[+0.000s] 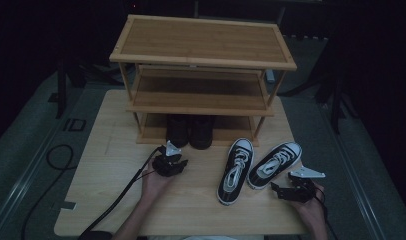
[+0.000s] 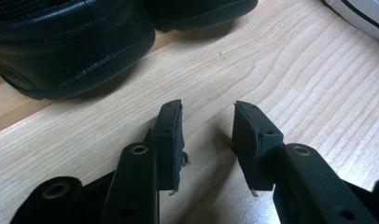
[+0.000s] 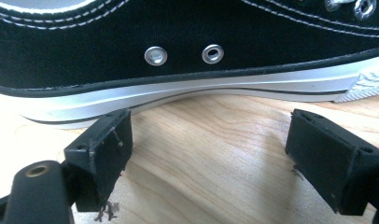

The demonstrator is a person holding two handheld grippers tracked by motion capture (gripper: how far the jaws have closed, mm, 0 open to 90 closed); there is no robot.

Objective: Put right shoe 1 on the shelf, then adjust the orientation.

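A three-tier bamboo shoe rack [image 1: 201, 102] stands at the back of the wooden table [image 1: 116, 200]. A pair of black shoes [image 1: 190, 131] sits on its bottom shelf. Two black-and-white canvas sneakers lie on the table in front of it, one [image 1: 235, 171] to the left of the other [image 1: 274, 164]. My left gripper [image 1: 169, 160] rests on the table just in front of the black shoes [image 2: 71, 46], open with a narrow gap and nothing in it [image 2: 207, 123]. My right gripper [image 1: 282, 190] is wide open [image 3: 208, 135] beside the right sneaker's sole [image 3: 201, 91], holding nothing.
Black cables trail from both grippers, the left one running off the table's front-left edge [image 1: 111, 205]. Another cable loops on the grey floor at the left [image 1: 53, 160]. Dark stands rise at both sides of the rack. A sneaker's white toe [image 2: 365, 14] lies to the right of the left gripper.
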